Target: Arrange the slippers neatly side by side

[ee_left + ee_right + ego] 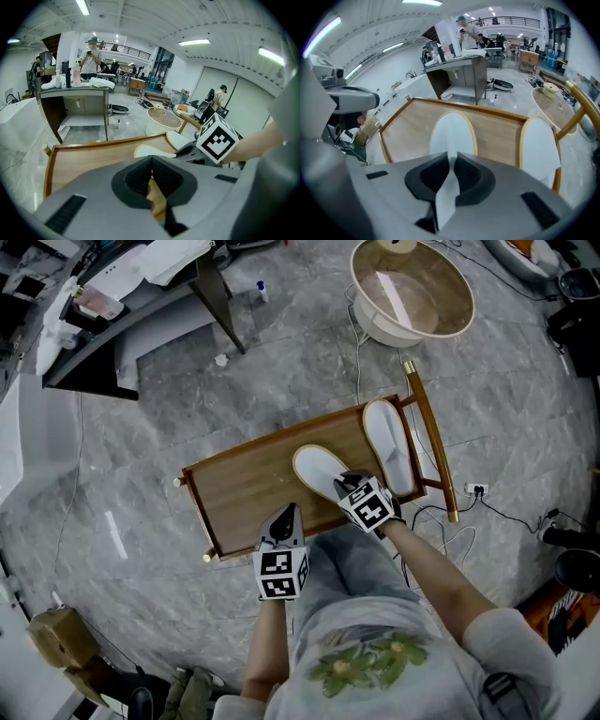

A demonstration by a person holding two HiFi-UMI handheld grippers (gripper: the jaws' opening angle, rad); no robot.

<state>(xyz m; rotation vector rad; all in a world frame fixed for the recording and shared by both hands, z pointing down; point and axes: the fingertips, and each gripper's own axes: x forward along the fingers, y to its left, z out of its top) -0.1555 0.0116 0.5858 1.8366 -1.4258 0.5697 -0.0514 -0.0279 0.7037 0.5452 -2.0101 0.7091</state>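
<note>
Two white slippers with tan edging lie on a low wooden table point(239, 488). The middle slipper point(317, 468) point(452, 131) points away from me, and my right gripper point(345, 486) point(452, 161) is shut on its near heel edge, with white fabric pinched between the pads. The second slipper point(387, 442) point(540, 145) lies apart at the table's right end, angled slightly. My left gripper point(289, 514) point(151, 166) hovers over the table's near edge, left of the held slipper point(149, 151), its jaws together with nothing between them.
A brass-coloured rail point(431, 442) borders the table's right end. A round wooden tub point(412, 292) stands behind it. A grey desk point(141, 296) is at the back left. A power strip point(476, 489) with cables lies on the grey floor at the right.
</note>
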